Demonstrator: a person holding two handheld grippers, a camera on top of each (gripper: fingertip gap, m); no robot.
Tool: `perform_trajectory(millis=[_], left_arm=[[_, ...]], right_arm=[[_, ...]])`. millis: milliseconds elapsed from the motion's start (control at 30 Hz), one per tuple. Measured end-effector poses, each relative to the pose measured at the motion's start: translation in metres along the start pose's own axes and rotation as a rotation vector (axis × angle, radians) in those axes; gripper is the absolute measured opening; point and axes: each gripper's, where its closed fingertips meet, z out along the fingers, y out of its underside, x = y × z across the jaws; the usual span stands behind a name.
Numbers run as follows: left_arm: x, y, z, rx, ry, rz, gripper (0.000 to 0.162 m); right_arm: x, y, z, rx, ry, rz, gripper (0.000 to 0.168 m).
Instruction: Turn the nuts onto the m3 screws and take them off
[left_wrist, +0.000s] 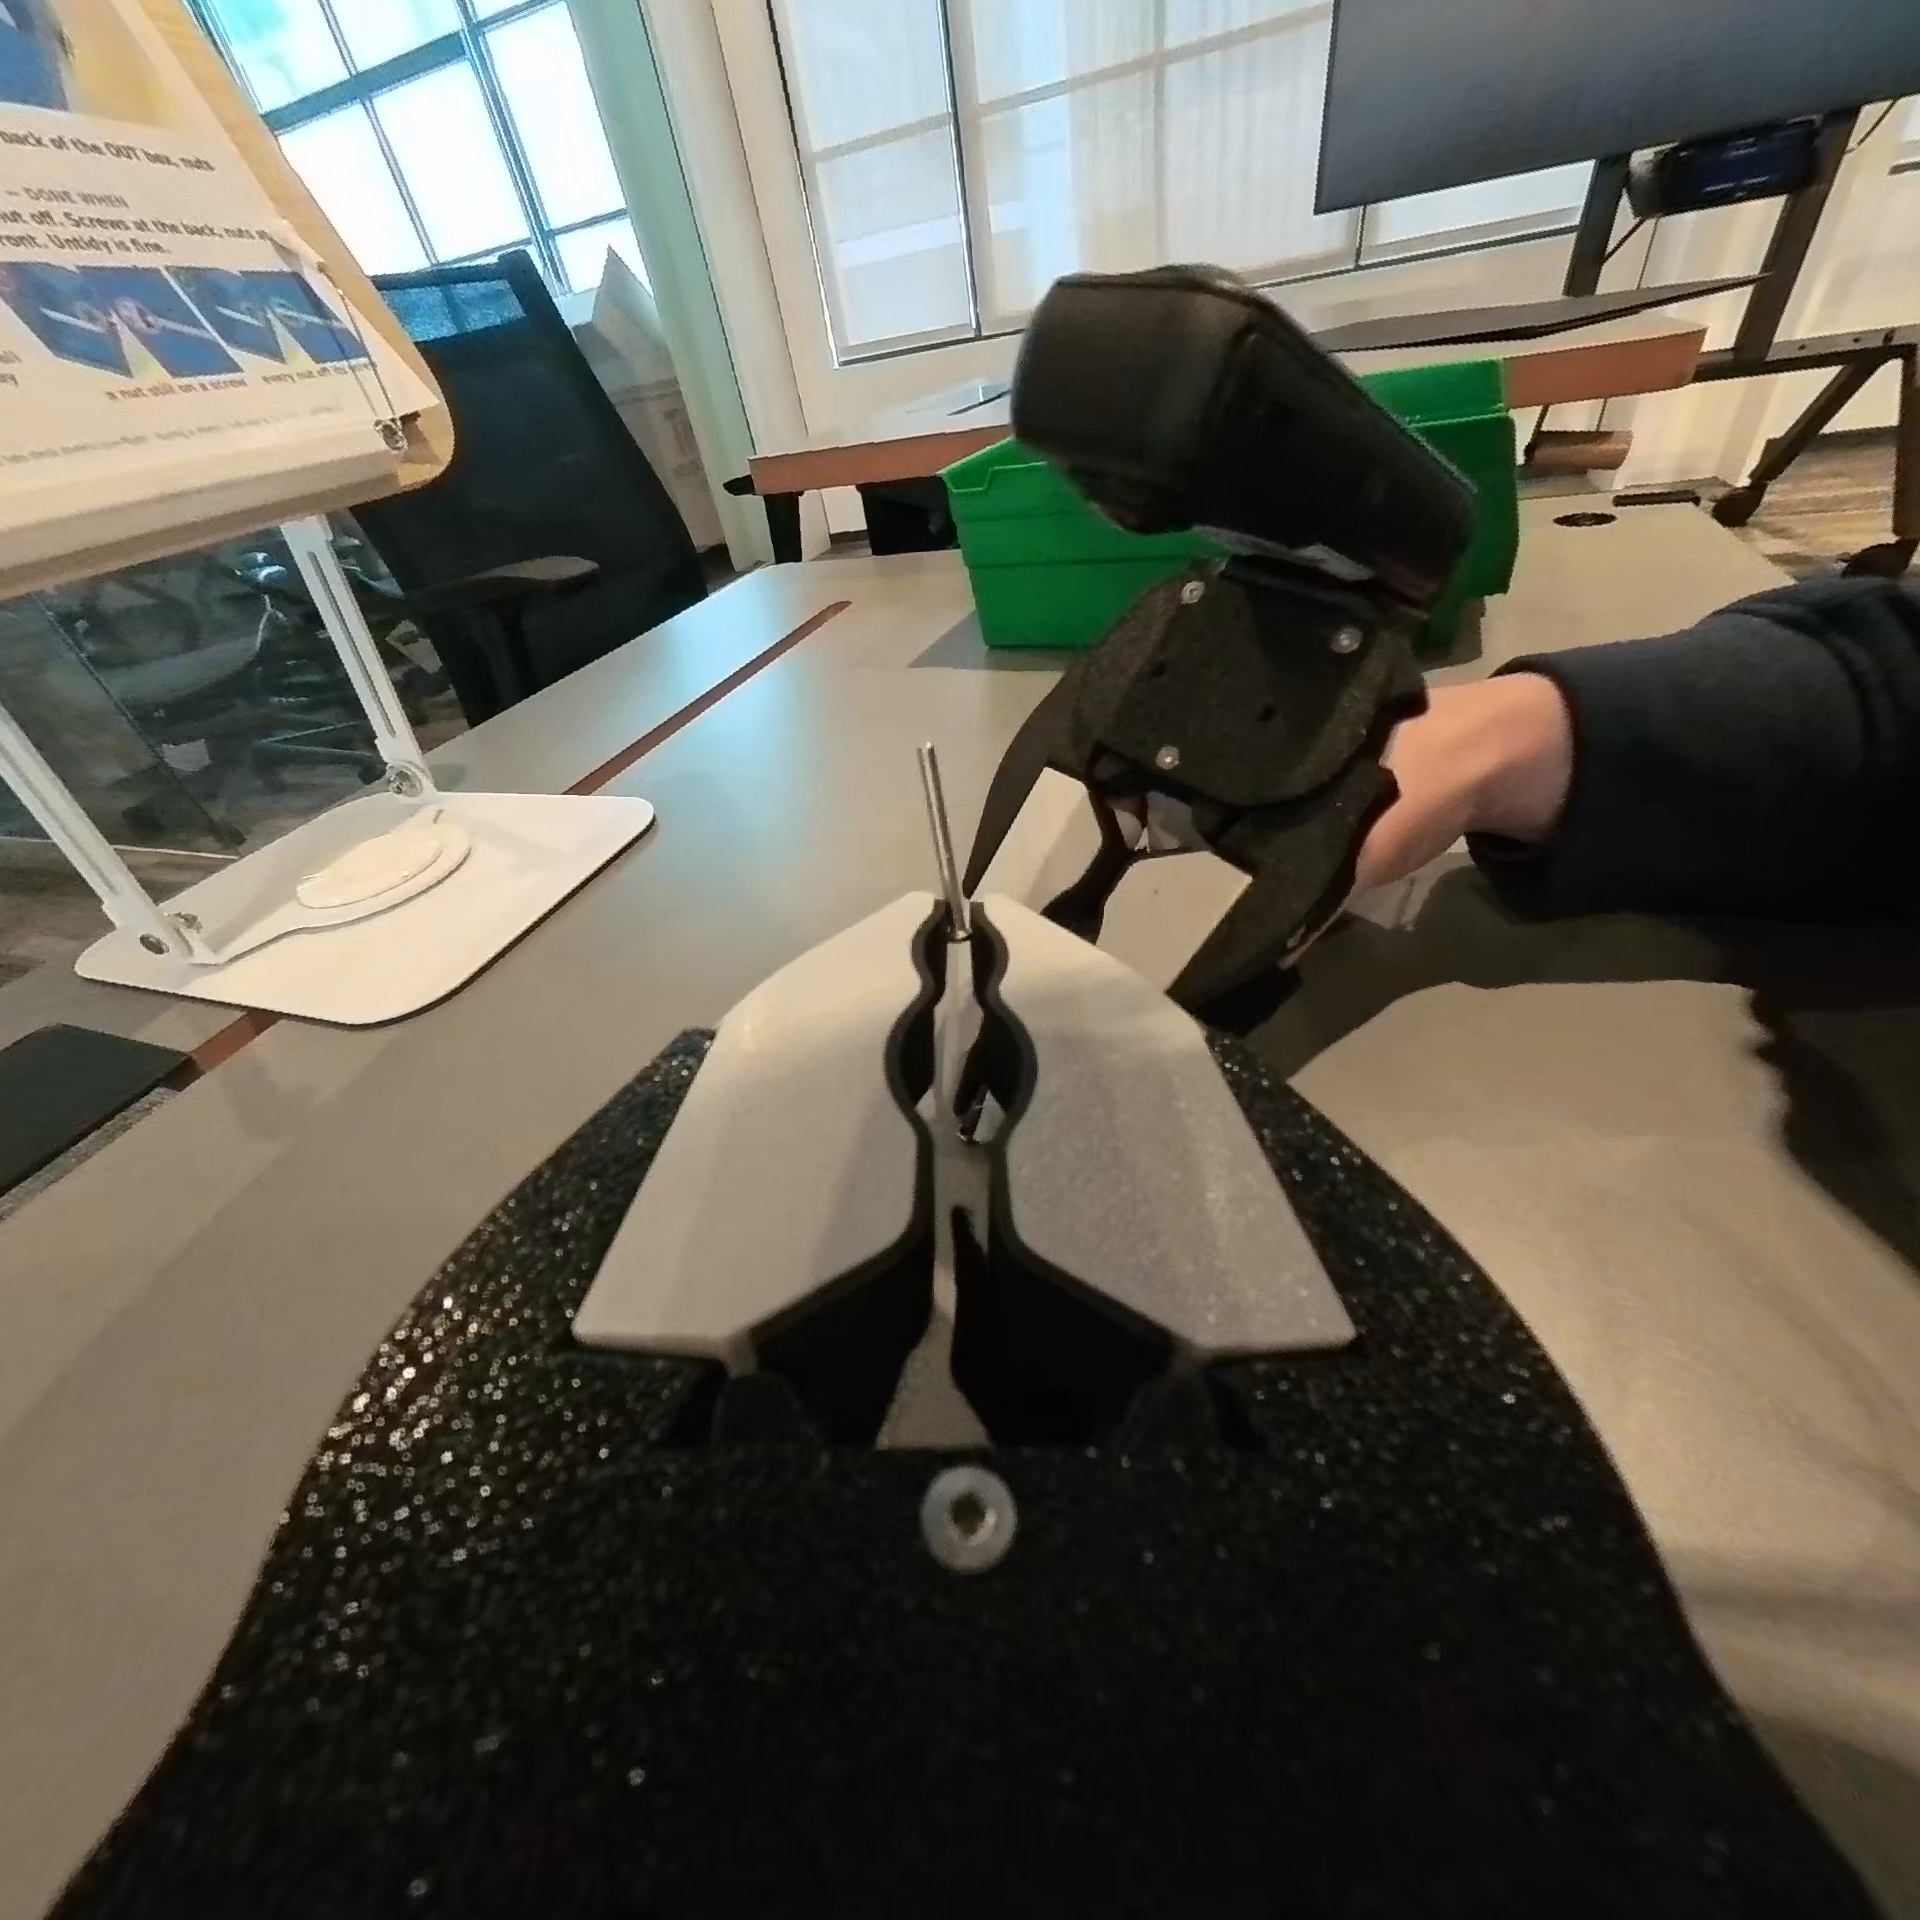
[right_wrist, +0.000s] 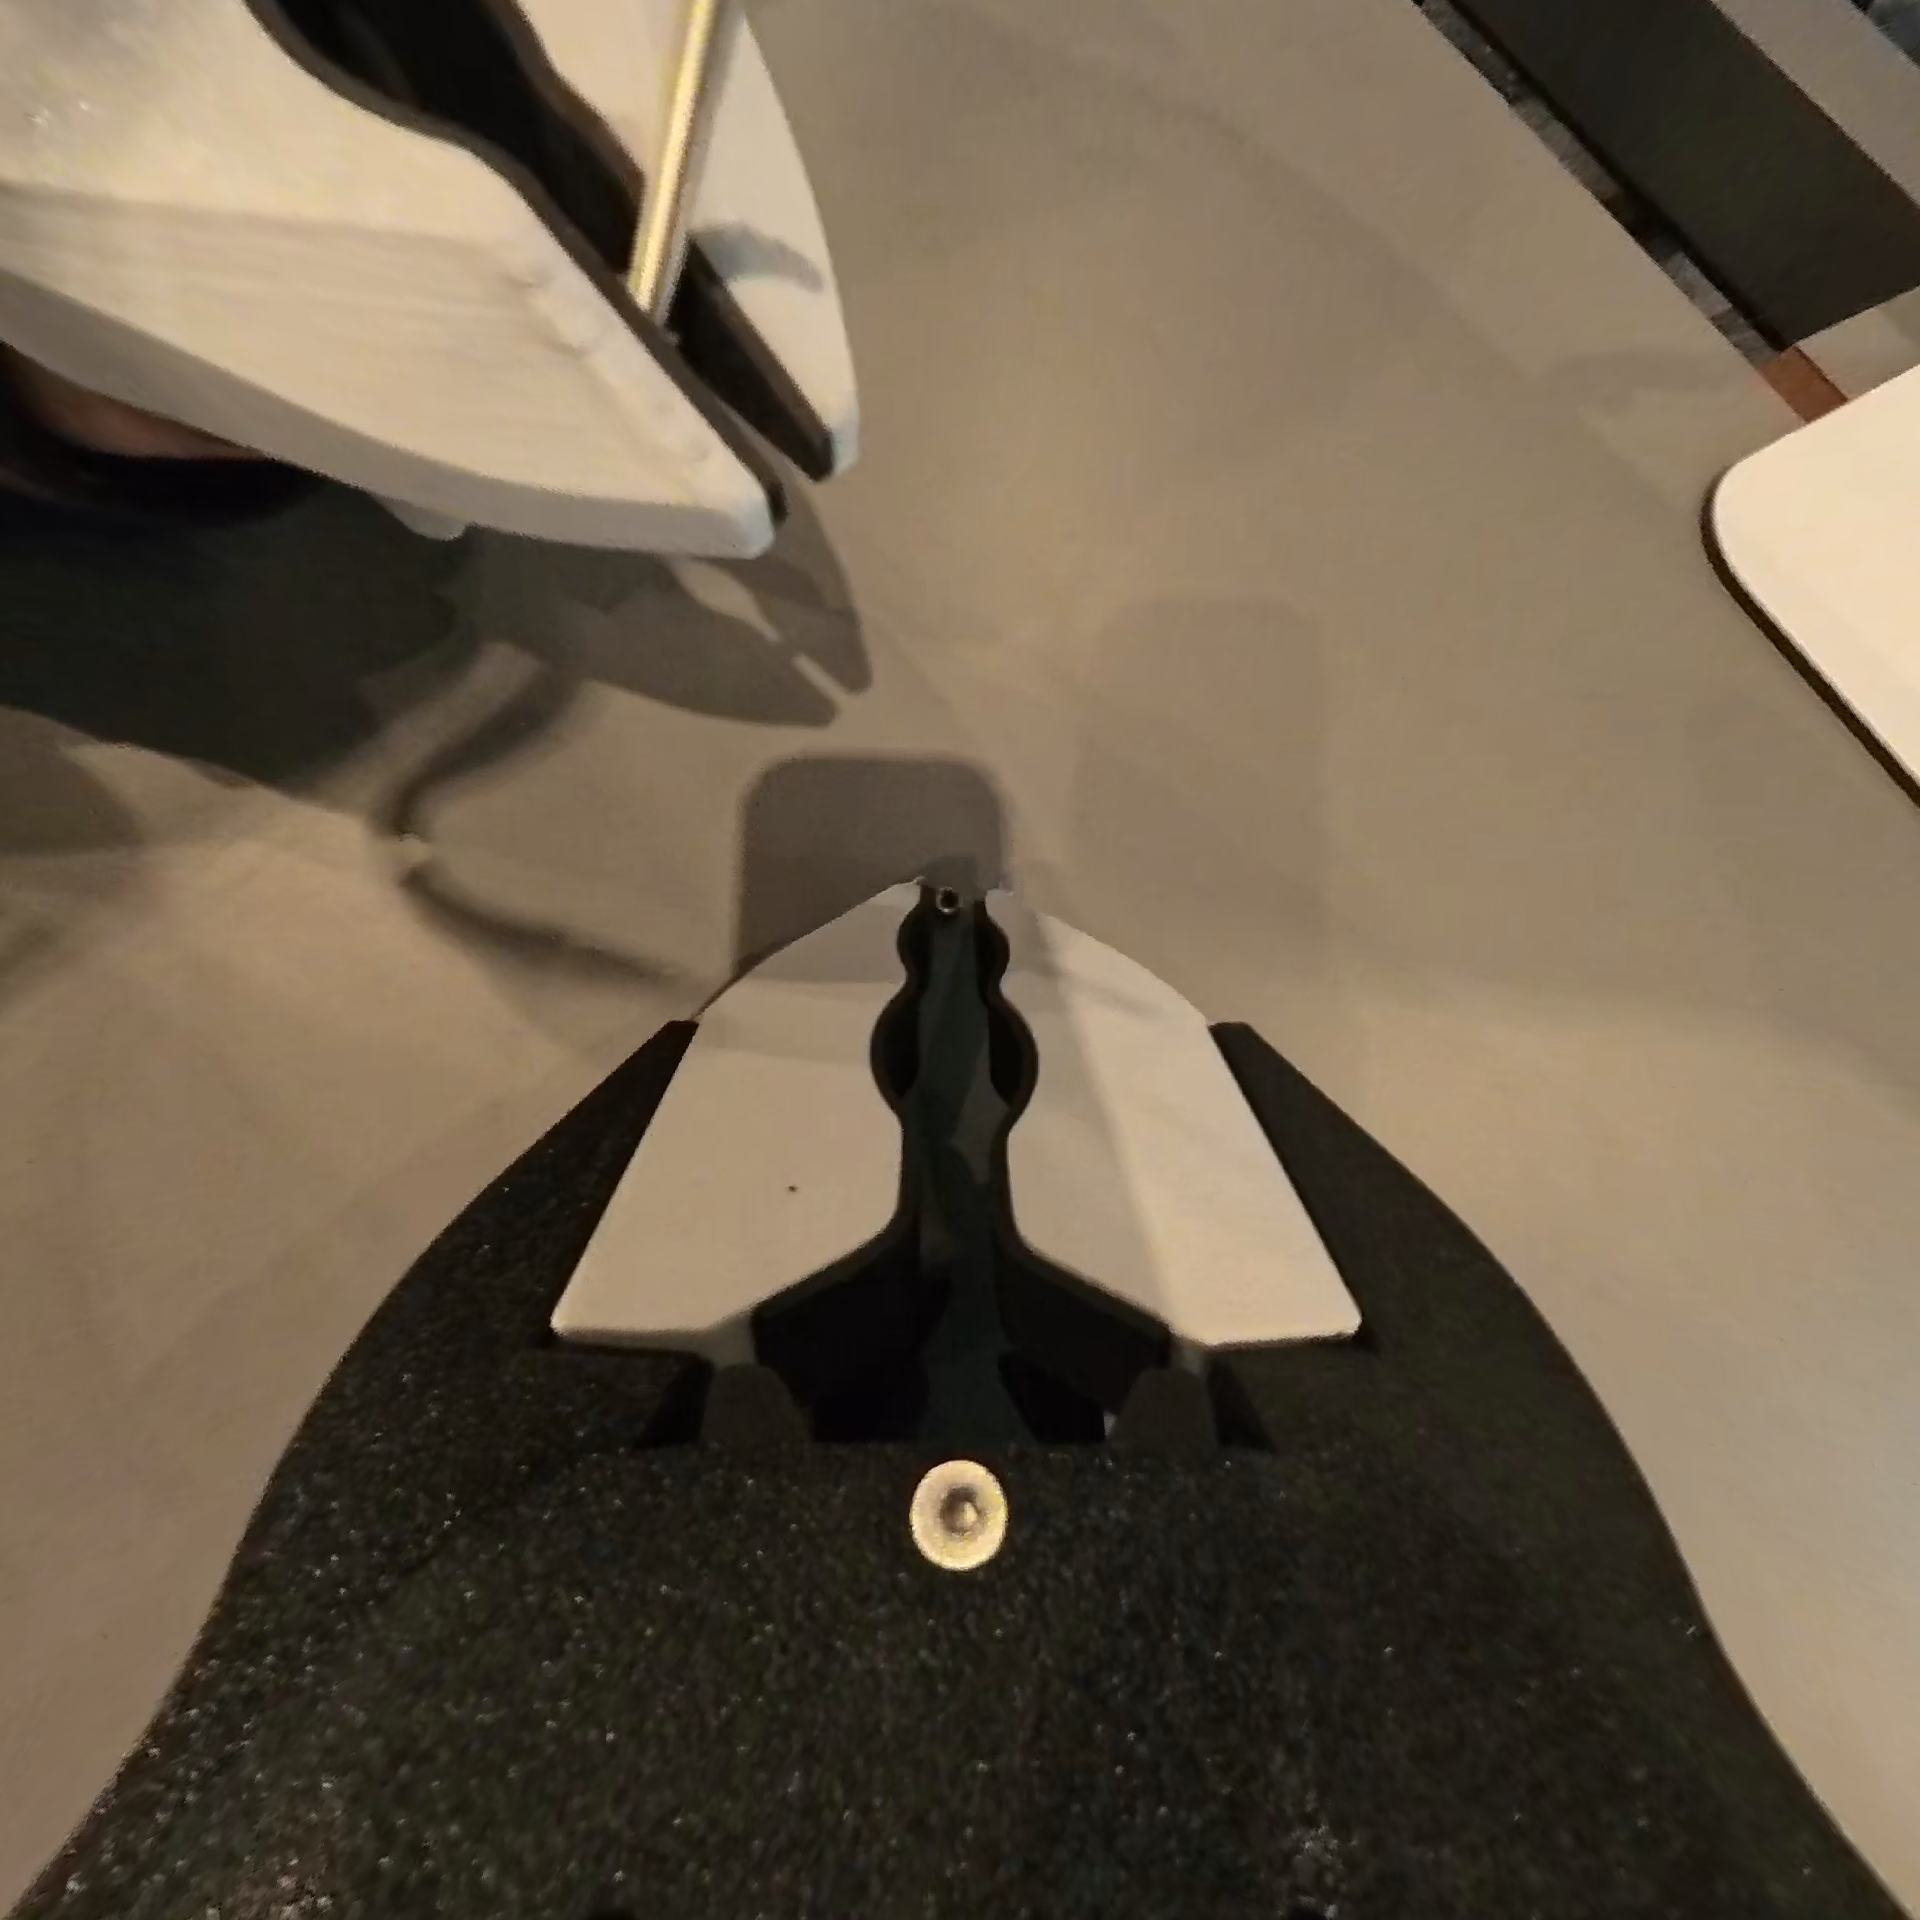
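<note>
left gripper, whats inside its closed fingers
The left gripper is shut on a thin metal screw, shaft poking up past the tips. The part inside is mostly covered.

A: From where is the left wrist view taken?
B: From low above the grey table (left_wrist: 727, 665), facing windows.
A: And the right?
B: It is aimed steeply down, close to the tabletop. The white stand base (right_wrist: 1849, 582) is shared.

surface: grey table (left_wrist: 727, 707) | on it: white stand base (left_wrist: 395, 894) (left side) | green bins (left_wrist: 1081, 540) at the back
</note>
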Motion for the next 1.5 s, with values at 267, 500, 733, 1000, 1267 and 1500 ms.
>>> perform_trajectory(millis=[267, 500, 733, 1000, 1267, 1500], left_arm=[[0.001, 0.001, 0.001, -0.005, 0.002, 0.005, 0.003], [0.002, 0.002, 0.001, -0.013, 0.006, 0.018, 0.003], [-0.004, -0.003, -0.002, 0.025, -0.021, -0.017, 0.003], [-0.007, -0.005, -0.004, 0.042, -0.03, -0.036, 0.003], [-0.007, -0.004, -0.004, 0.041, -0.027, -0.037, 0.003], [-0.005, -0.003, -0.003, 0.032, -0.021, -0.028, 0.003]], right_arm=[[-0.003, -0.001, 0.001, -0.001, -0.008, -0.002, 0.005], [0.001, -0.002, -0.004, 0.023, 0.019, -0.006, 0.0], [0.002, -0.004, -0.006, 0.055, -0.016, 0.037, 0.006], [0.0, -0.009, 0.011, 0.002, -0.036, 0.022, 0.011], [0.0, -0.009, 0.011, 0.0, -0.02, 0.001, 0.005], [0.006, -0.018, -0.005, 0.066, 0.003, 0.015, 0.005]])
